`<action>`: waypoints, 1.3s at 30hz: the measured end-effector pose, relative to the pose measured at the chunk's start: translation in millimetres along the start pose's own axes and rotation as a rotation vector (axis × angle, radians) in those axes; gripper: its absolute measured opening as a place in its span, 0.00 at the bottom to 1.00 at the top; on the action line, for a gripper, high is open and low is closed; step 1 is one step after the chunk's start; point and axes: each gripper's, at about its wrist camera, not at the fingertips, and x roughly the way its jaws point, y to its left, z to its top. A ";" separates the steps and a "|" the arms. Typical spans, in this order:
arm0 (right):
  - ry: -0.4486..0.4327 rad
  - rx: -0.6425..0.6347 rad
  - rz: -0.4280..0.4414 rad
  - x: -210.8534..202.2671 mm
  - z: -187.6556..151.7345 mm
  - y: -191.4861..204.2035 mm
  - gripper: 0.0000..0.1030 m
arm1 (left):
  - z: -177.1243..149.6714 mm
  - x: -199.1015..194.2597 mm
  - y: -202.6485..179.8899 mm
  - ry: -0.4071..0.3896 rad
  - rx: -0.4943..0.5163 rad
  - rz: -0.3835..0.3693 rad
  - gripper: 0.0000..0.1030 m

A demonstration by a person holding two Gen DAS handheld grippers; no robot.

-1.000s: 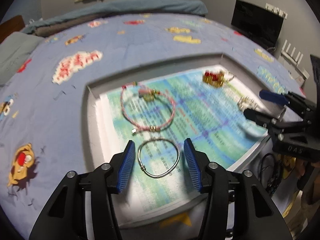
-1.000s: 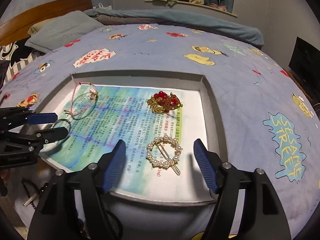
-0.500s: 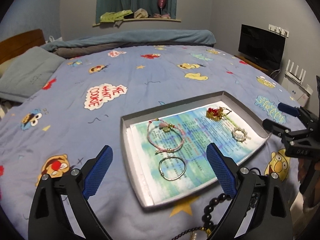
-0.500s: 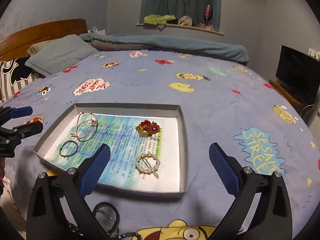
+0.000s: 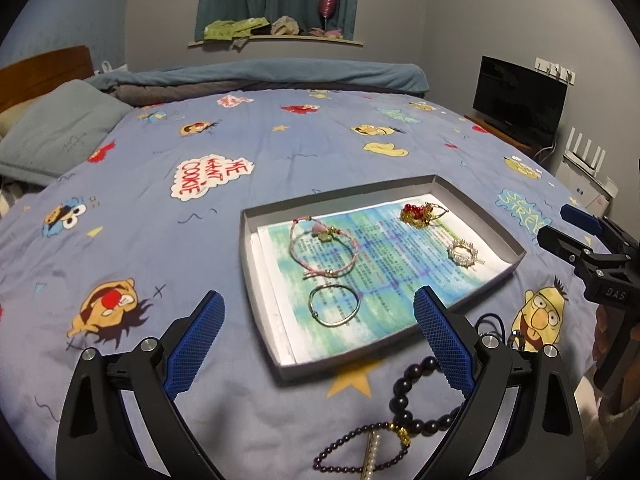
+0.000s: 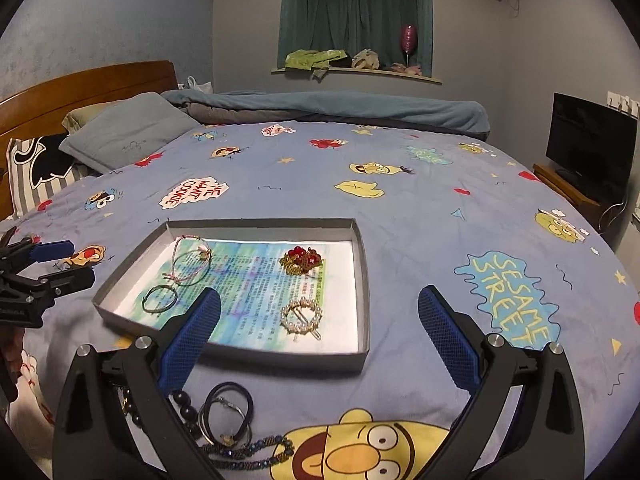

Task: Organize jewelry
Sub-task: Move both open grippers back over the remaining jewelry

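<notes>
A shallow grey tray (image 5: 246,264) lined with printed paper lies on the bed. In it rest a pink cord bracelet (image 5: 323,252), a silver bangle (image 5: 334,310), a red-and-gold brooch (image 5: 418,214) and a pearl hair clip (image 5: 462,252). My left gripper (image 5: 318,298) hangs open above the tray's near edge, holding nothing. My right gripper (image 6: 319,294) is open and empty too, back from the pearl hair clip (image 6: 302,314). Each gripper shows in the other's view, the right gripper (image 5: 554,224) at the tray's right and the left gripper (image 6: 80,262) at its left.
Loose on the quilt in front of the tray lie a dark bead bracelet (image 5: 408,404), black hair ties with thin bangles (image 6: 226,412) and a blue beaded strand (image 6: 248,450). Pillows (image 6: 124,132) and a folded blanket (image 6: 340,110) sit at the far side, a TV (image 6: 590,144) at the right.
Both grippers widened their jaws and pulled back and up from the tray. The silver bangle and the pearl hair clip stay lying in the tray where the jaws framed them.
</notes>
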 end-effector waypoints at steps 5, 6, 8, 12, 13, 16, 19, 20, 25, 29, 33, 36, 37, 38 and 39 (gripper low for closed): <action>0.020 -0.001 0.016 -2.7 -8.0 -0.4 0.95 | -5.9 -0.4 0.7 0.009 -0.006 0.002 0.92; 0.023 -0.002 0.017 -3.3 -9.5 -0.1 0.95 | -7.3 -0.1 0.6 0.012 -0.007 0.002 0.92; 0.028 -0.002 0.023 -5.8 -12.5 0.8 0.95 | -9.1 0.3 0.5 0.015 -0.010 0.001 0.92; 0.029 -0.027 0.020 -12.4 -16.9 4.3 0.95 | -11.3 -2.3 0.3 0.019 -0.005 0.000 0.92; 0.029 -0.032 0.020 -14.4 -18.1 4.4 0.95 | -12.0 -3.6 0.6 0.019 0.001 0.002 0.92; 0.024 -0.041 0.034 -23.5 -23.4 3.6 0.95 | -15.3 -12.6 2.2 0.010 0.017 0.003 0.92; 0.027 -0.043 0.040 -28.0 -28.9 2.3 0.95 | -20.9 -23.3 6.5 0.000 0.022 0.001 0.92; 0.032 -0.042 0.041 -28.7 -30.7 1.9 0.95 | -23.3 -26.0 8.0 0.000 0.025 0.001 0.92; 0.068 -0.044 0.043 -27.3 -43.8 0.3 0.95 | -39.8 -28.7 14.1 0.021 0.033 0.006 0.92; 0.097 -0.039 0.063 -24.8 -55.0 0.7 0.95 | -56.5 -24.5 15.0 0.053 0.030 -0.011 0.92; 0.128 -0.047 0.079 -19.8 -64.8 5.3 0.95 | -75.8 -15.6 10.5 0.106 0.021 -0.048 0.92; 0.155 -0.053 0.094 -16.0 -72.0 10.2 0.95 | -90.4 -10.4 2.3 0.147 0.037 -0.067 0.92; 0.162 -0.056 0.098 -15.6 -74.9 12.3 0.95 | -94.6 -9.8 0.5 0.158 0.039 -0.072 0.92; 0.165 -0.058 0.100 -15.9 -76.6 13.7 0.95 | -97.5 -9.9 -0.2 0.163 0.037 -0.075 0.91; 0.168 -0.061 0.103 -15.7 -78.1 14.6 0.95 | -100.8 -10.2 -0.7 0.167 0.034 -0.079 0.91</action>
